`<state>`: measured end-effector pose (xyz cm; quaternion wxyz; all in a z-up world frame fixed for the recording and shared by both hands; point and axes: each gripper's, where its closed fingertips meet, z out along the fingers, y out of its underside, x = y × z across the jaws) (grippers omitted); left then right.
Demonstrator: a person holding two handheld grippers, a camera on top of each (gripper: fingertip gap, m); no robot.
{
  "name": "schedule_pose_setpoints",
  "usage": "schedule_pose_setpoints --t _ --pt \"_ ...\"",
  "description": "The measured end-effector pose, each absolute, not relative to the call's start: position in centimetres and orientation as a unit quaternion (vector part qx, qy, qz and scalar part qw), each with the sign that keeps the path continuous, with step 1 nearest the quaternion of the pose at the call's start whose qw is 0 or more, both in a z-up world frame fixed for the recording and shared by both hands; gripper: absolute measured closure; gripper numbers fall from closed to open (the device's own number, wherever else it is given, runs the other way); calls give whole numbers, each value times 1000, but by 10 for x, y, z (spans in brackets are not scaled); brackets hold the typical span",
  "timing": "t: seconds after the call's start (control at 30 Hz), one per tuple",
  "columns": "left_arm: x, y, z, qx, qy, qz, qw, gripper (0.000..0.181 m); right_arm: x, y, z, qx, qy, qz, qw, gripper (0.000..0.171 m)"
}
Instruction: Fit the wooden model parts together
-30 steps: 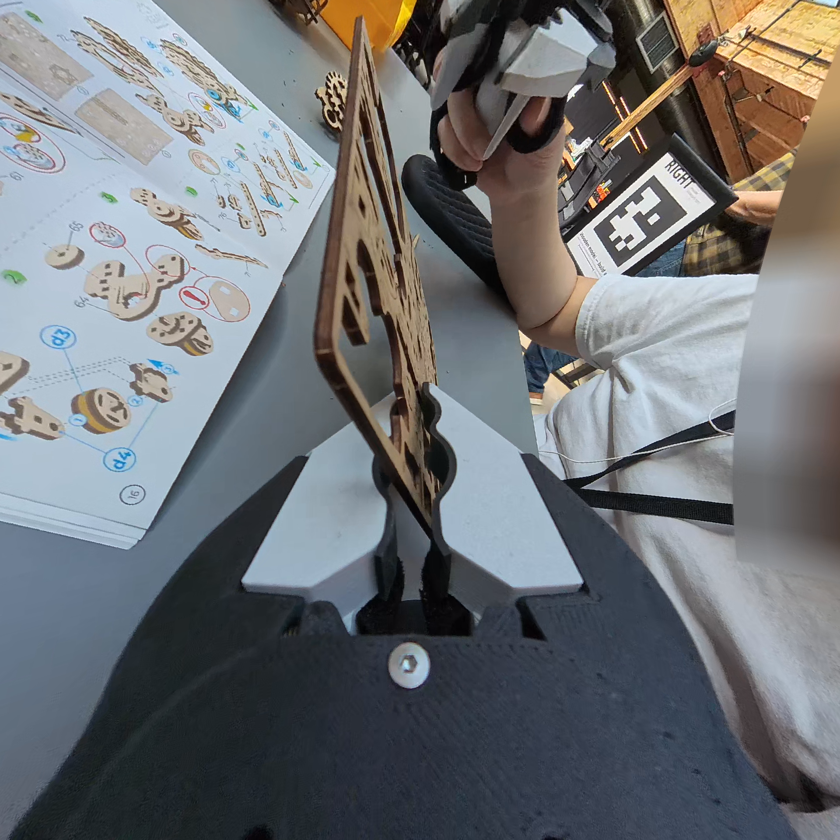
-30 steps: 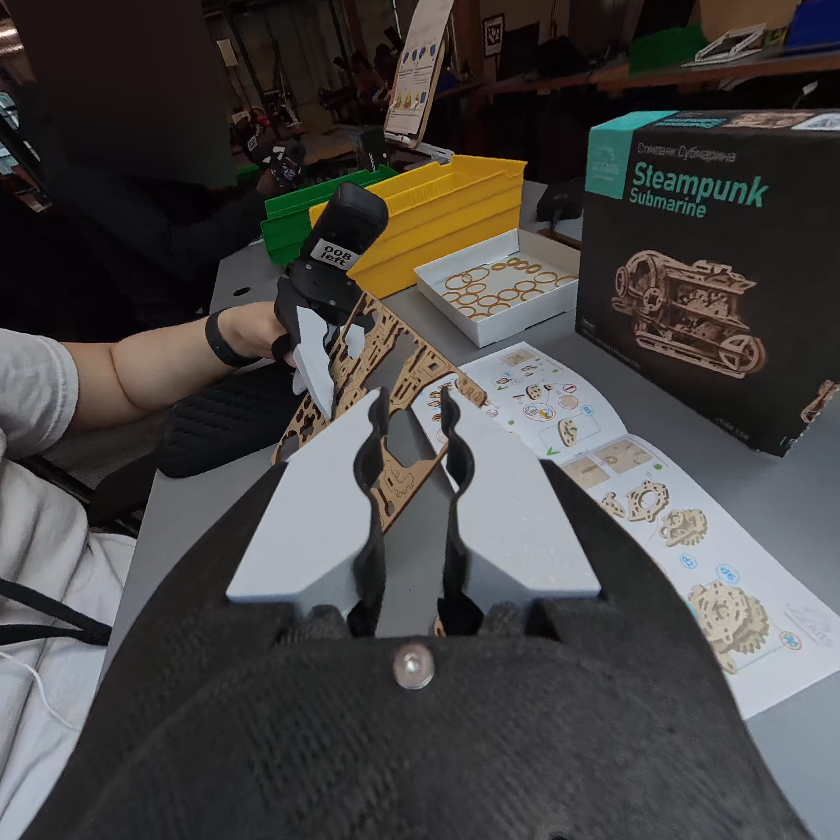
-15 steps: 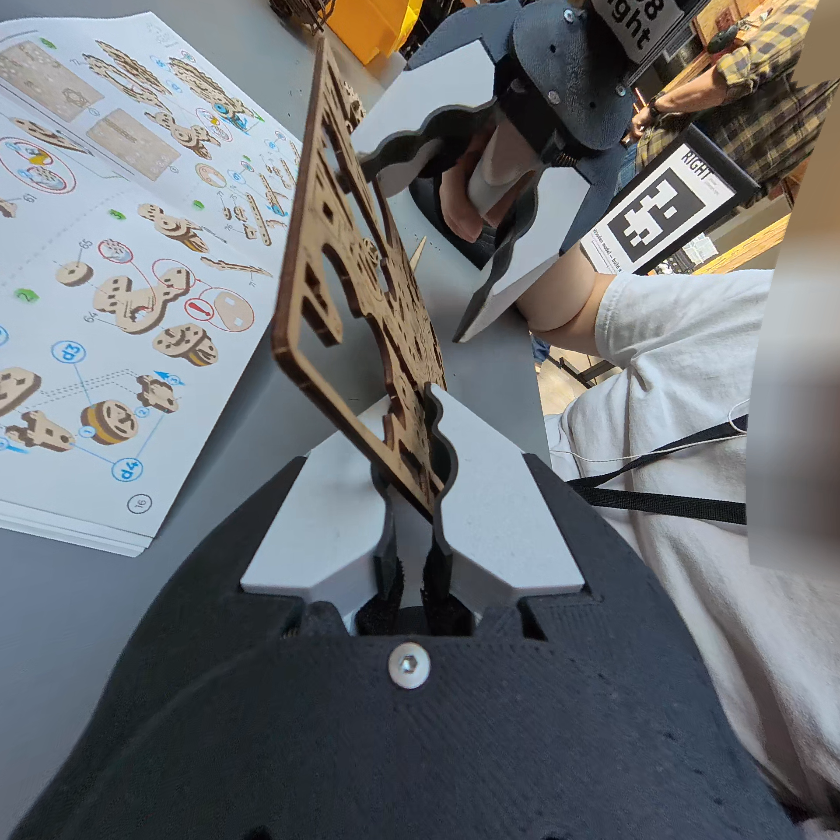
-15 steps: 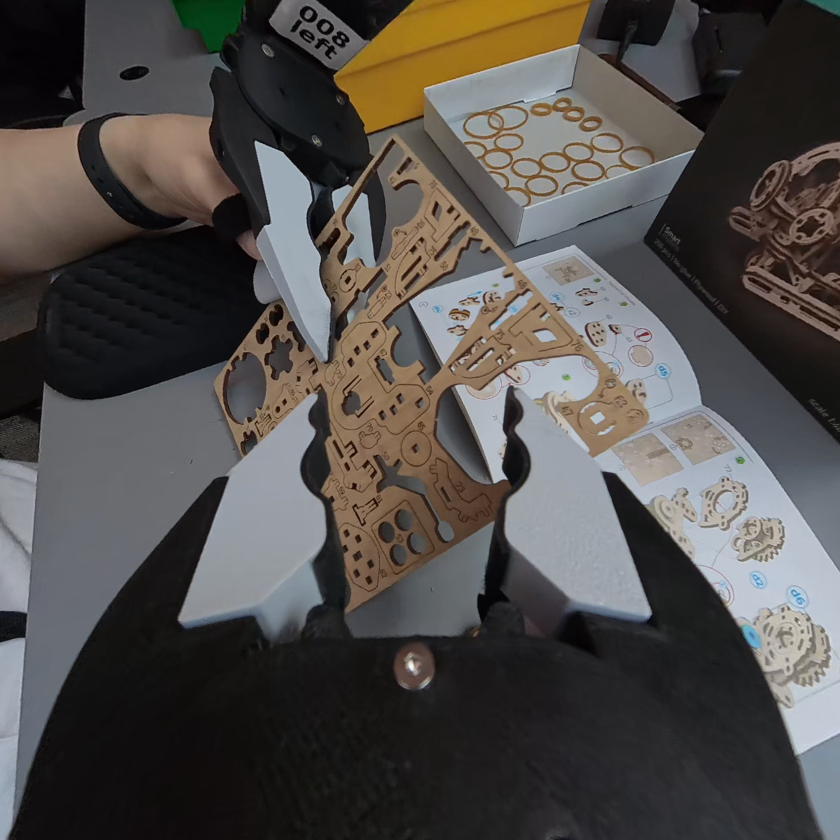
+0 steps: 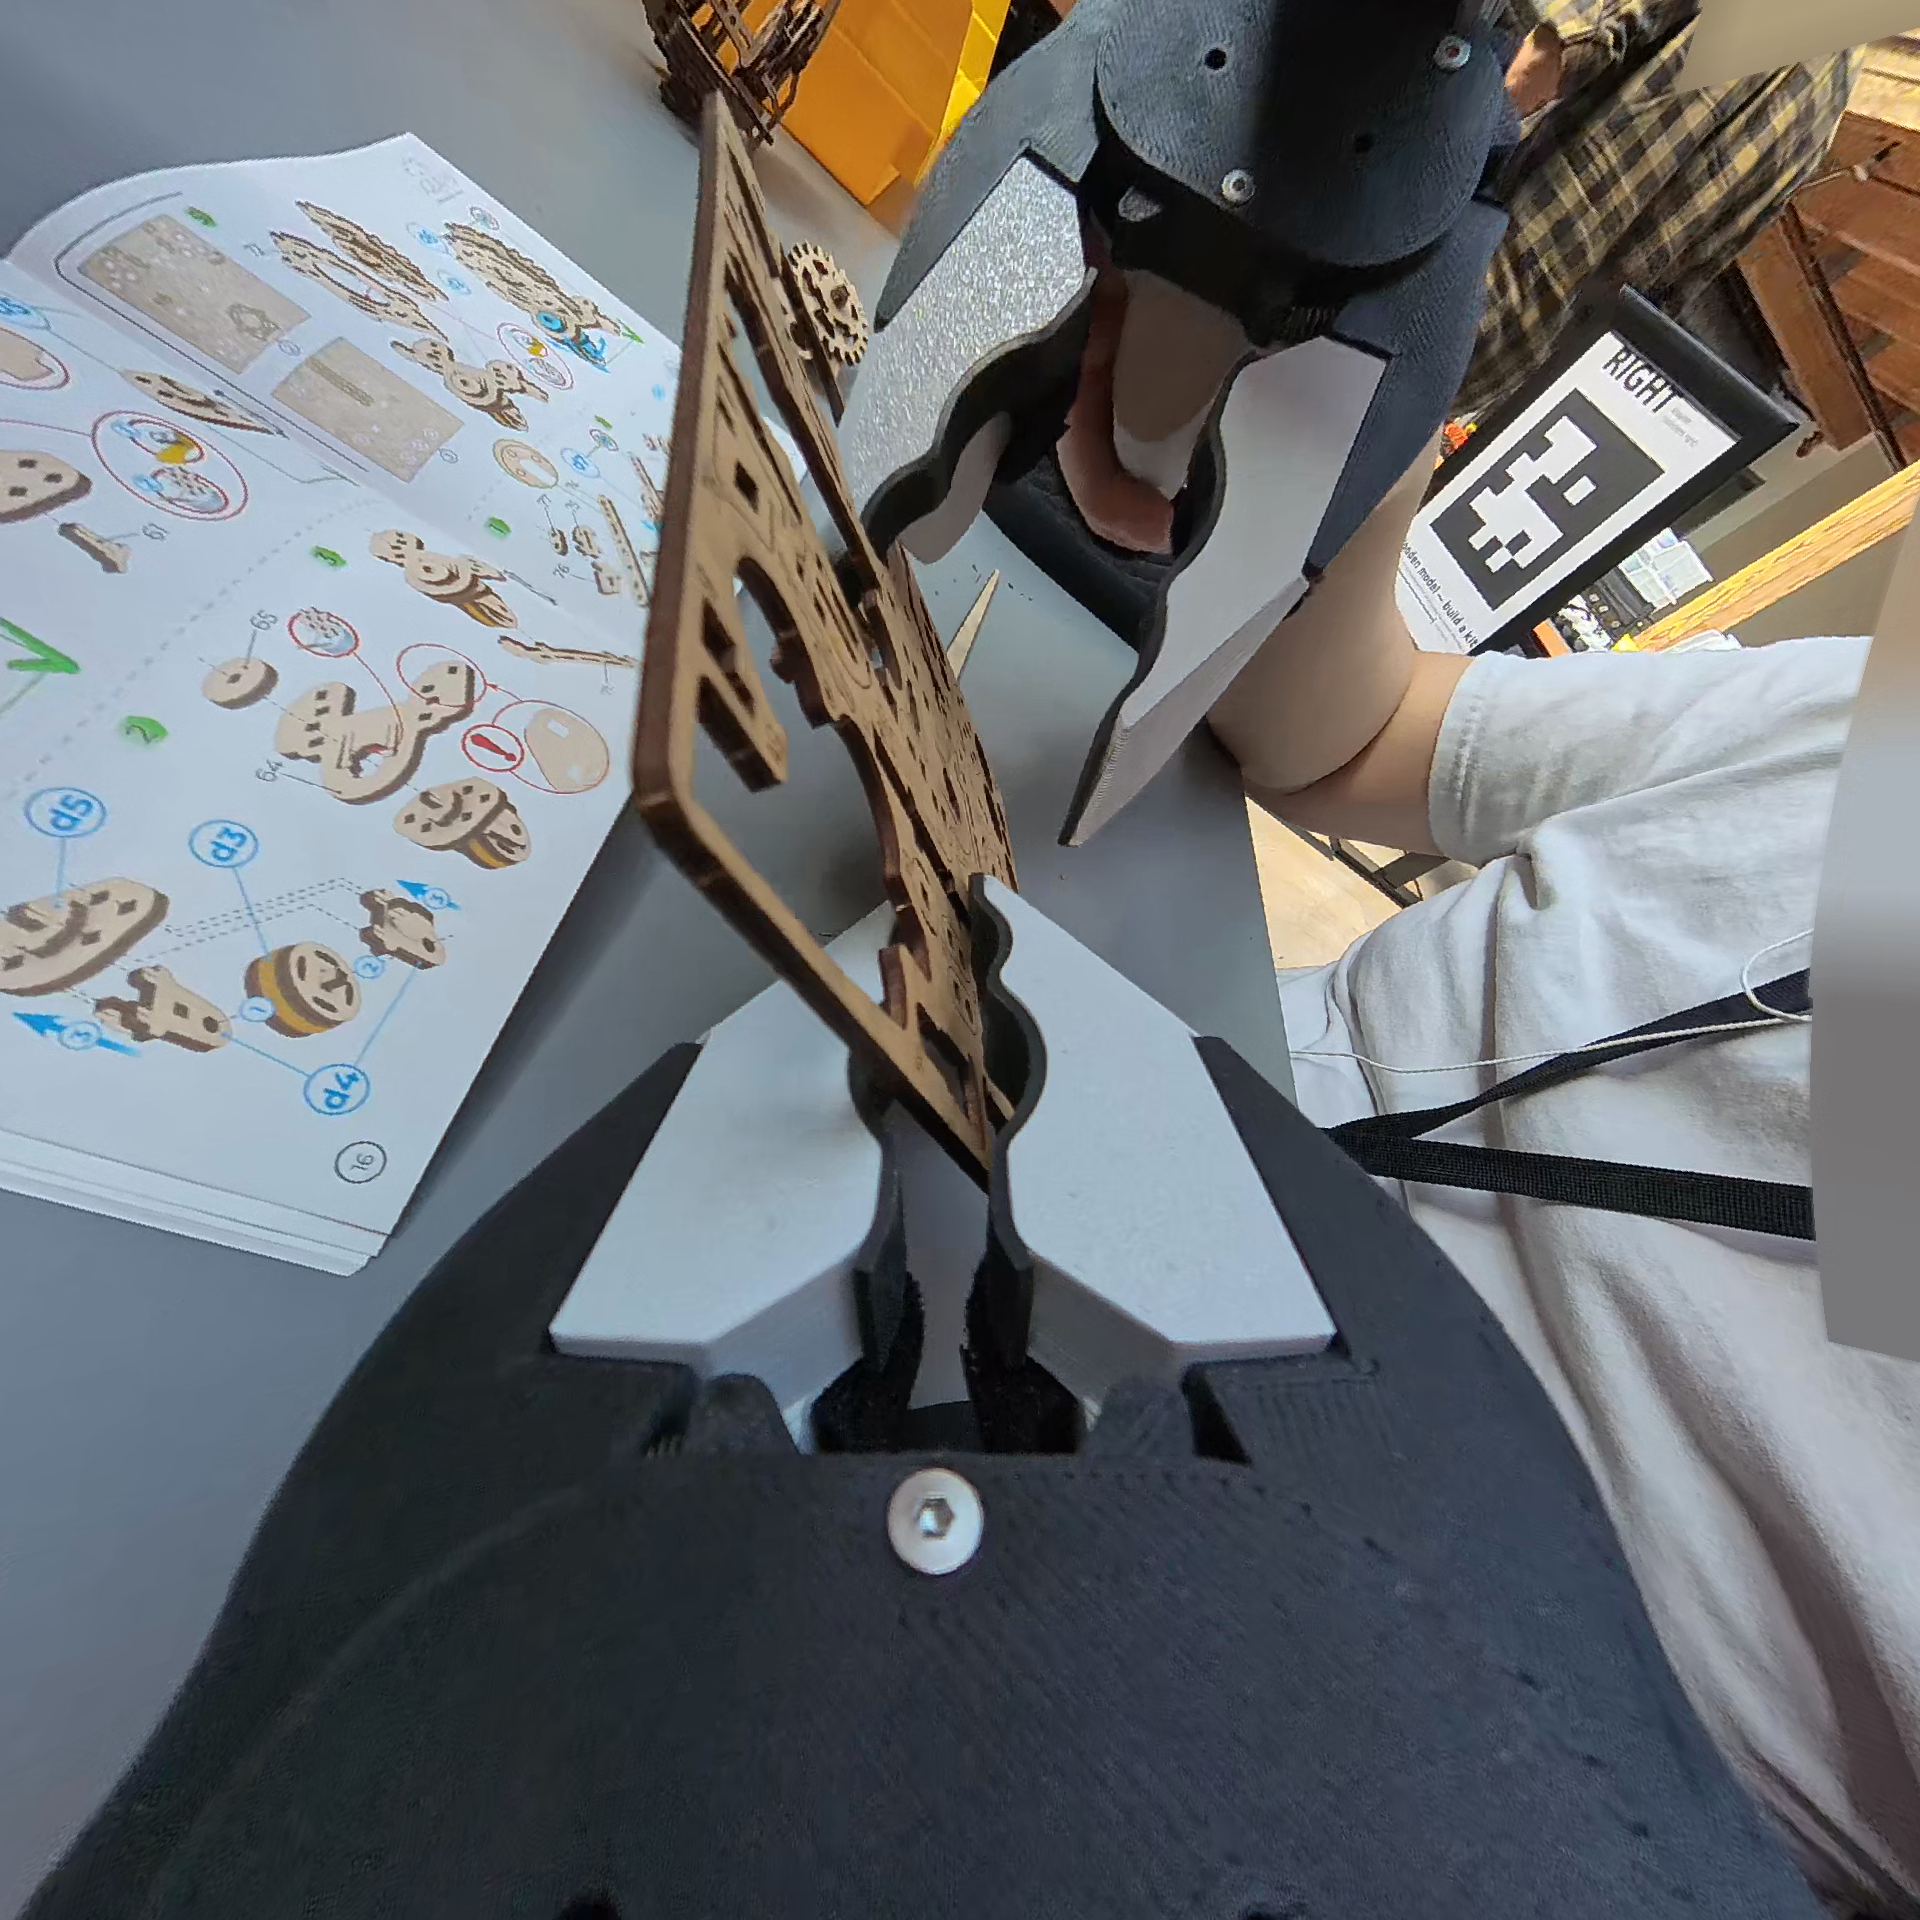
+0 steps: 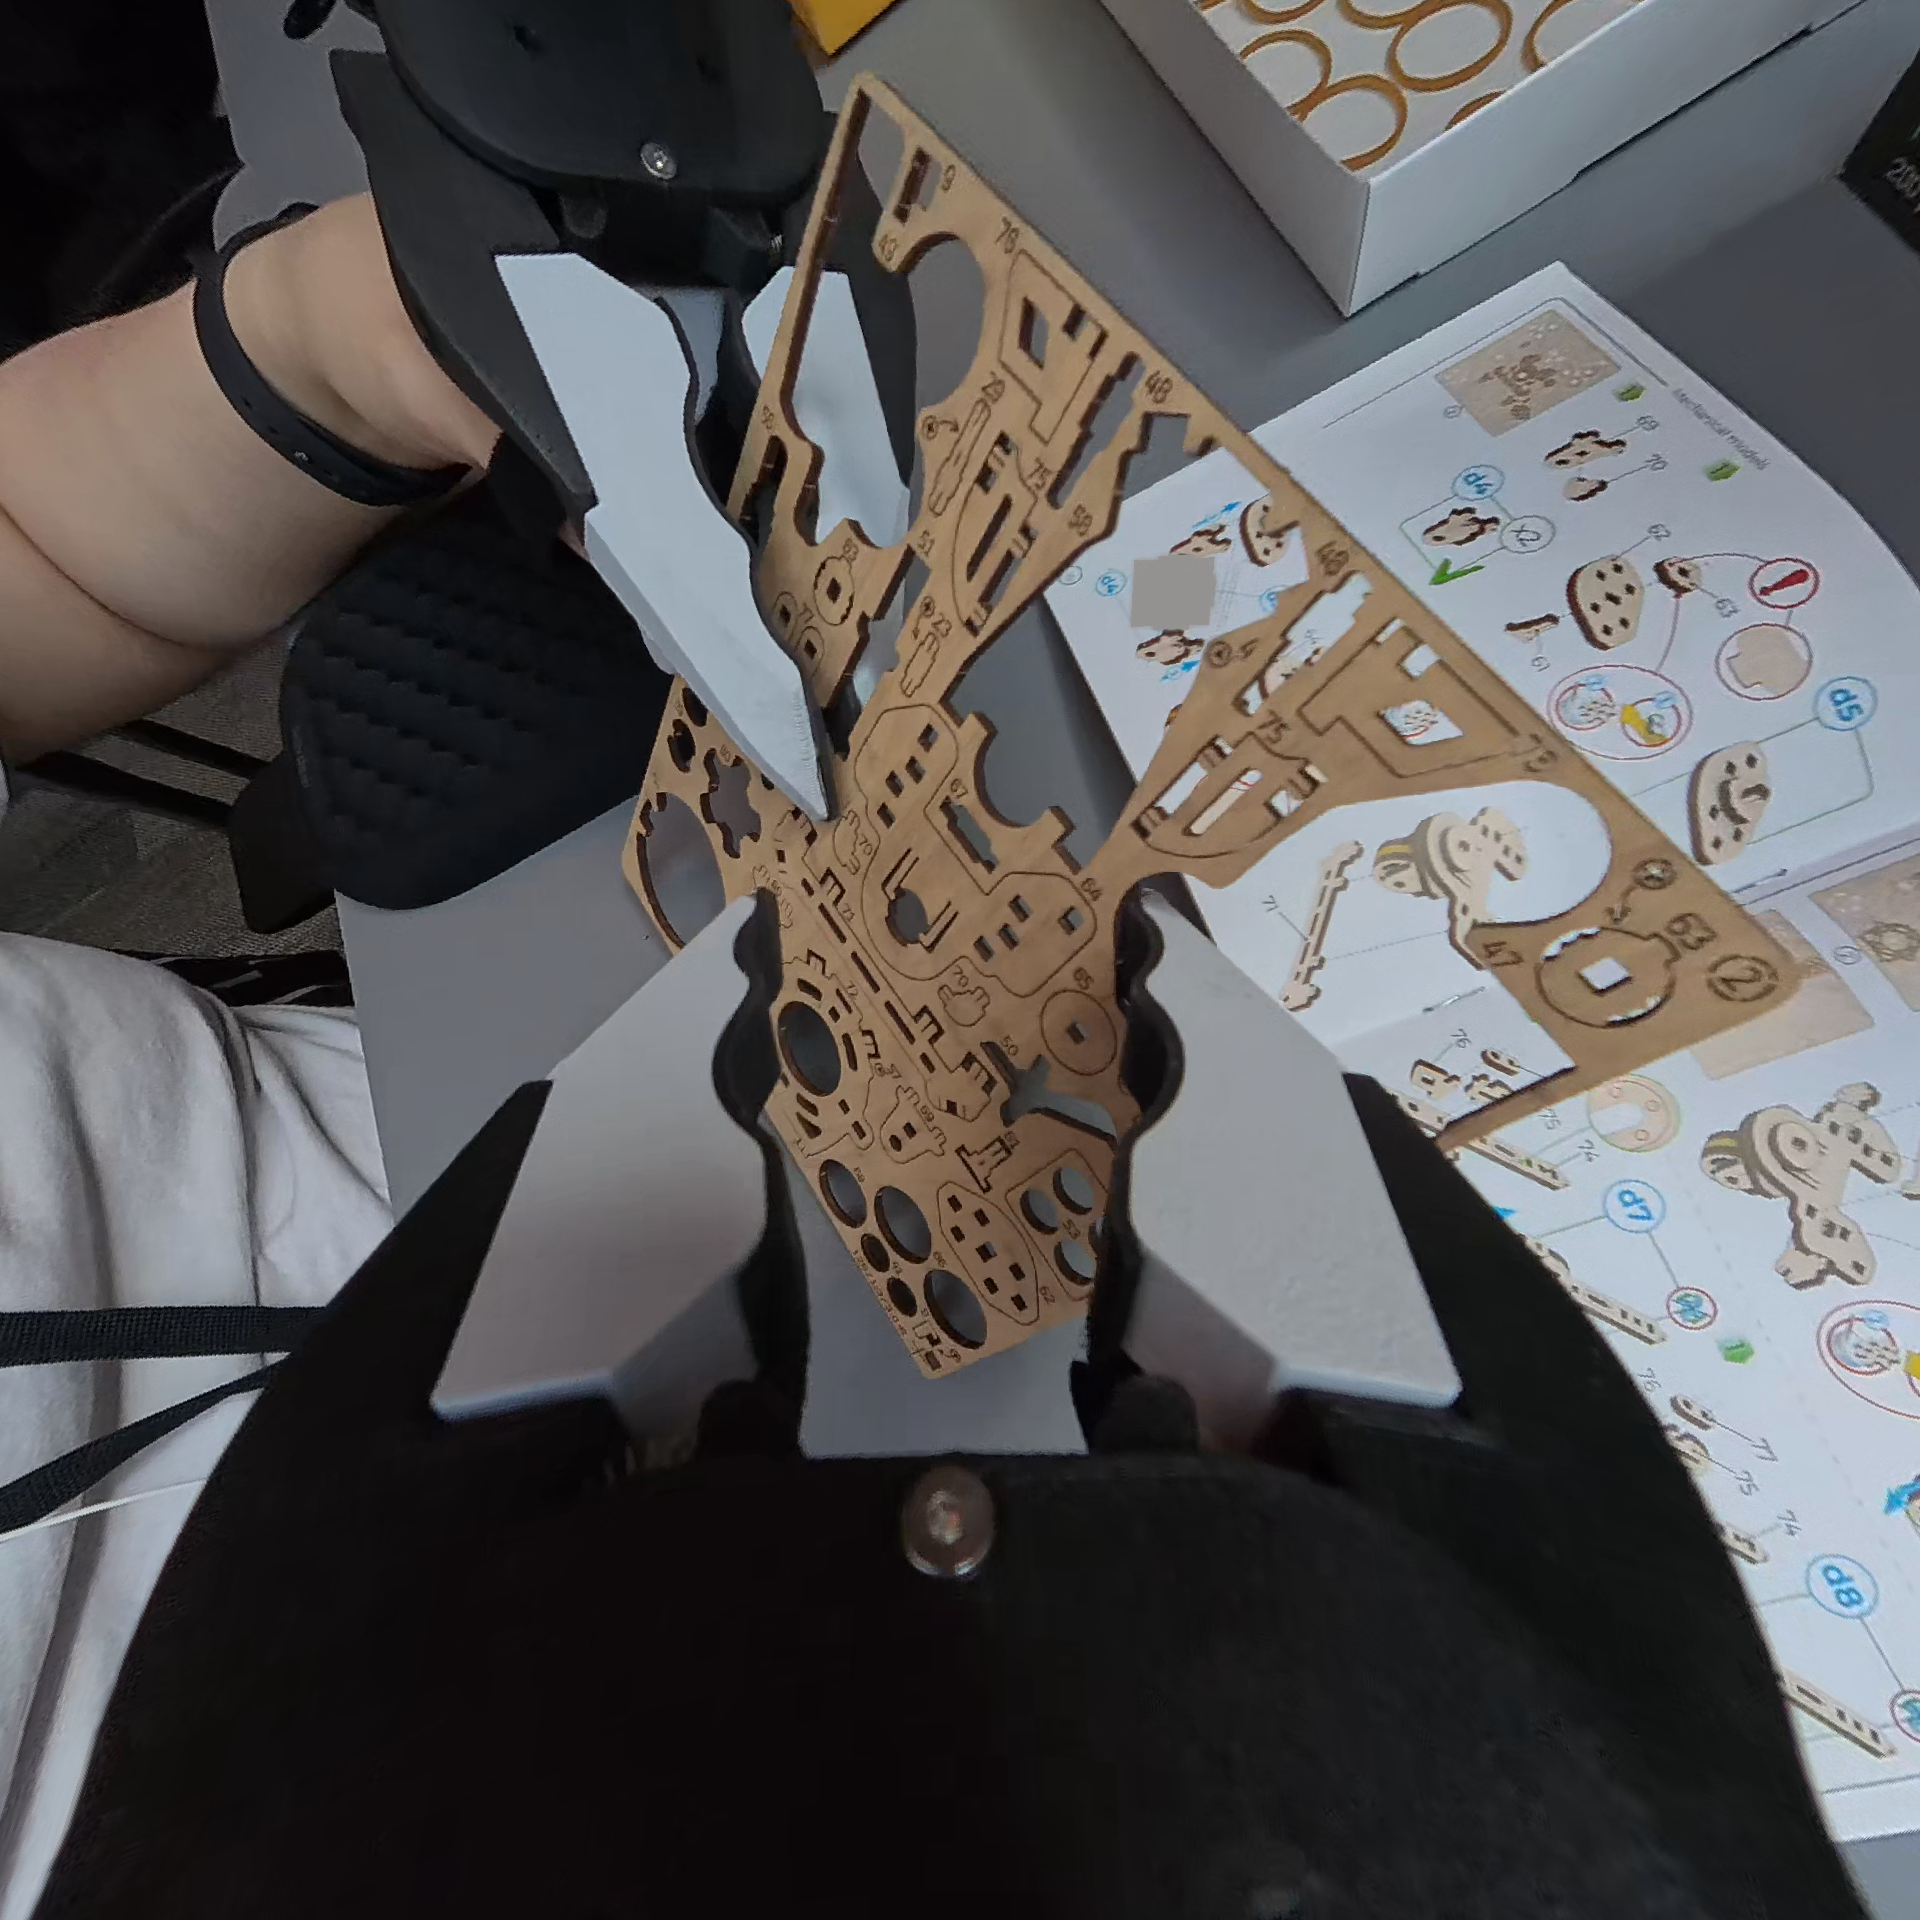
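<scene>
Held up off the grey counter [image 5: 343, 1351]: a thin laser-cut wooden sheet [image 6: 935, 935], many part outlines already punched out, tilted on edge. Clamped at its near left edge by the left tool [image 5: 940, 1049], jaws pinched narrow onto the wood. In the right wrist view, that same left tool [image 6: 758, 665] seen at far left, gripping the sheet's side, wrist and dark band behind it.

Poised over the sheet's lower corner: the right tool [image 6: 940, 997], jaws spread wide, nothing between them (sheet seen through the gap, apparently not touching either pad). Long axis of the sheet slanted from near left up to far right; remaining small parts clustered right ahead of the right tool, so judged the nearer one for pressing a piece free.

Spread flat on the counter beneath: an open instruction booklet [image 6: 1558, 727] with assembly drawings. At far right, a white tray of tan rings [image 6: 1455, 135]. A loose wooden gear [image 5: 826, 301] just beyond the sheet in the left wrist view.
</scene>
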<state>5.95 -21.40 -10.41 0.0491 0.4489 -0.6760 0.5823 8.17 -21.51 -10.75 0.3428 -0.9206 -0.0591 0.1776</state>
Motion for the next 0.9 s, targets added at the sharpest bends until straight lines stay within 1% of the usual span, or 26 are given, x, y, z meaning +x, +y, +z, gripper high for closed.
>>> schedule_pose_setpoints --t 0.17,0.3,0.47,0.6,0.7,0.73,0.9 --pt "57 -220 -99 436 -677 590 50 178 78 -223 -99 -914 -62 215 337 109" --pt "58 -219 -103 444 -681 580 45 177 82 -221 -104 -920 -59 208 327 113" --pt "58 -219 -103 443 -683 578 46 179 86 -221 -106 -937 -91 144 304 115" --pt "56 -220 -102 431 -689 581 44 179 98 -237 -104 -950 -175 98 241 120" --pt "55 -220 -101 426 -691 583 44 179 102 -245 -103 -950 -219 105 197 127" --pt "55 -220 -101 424 -692 582 43 179 103 -246 -104 -950 -227 113 184 132" --pt "54 -220 -101 419 -700 578 35 178 94 -241 -105 -945 -209 182 173 140"
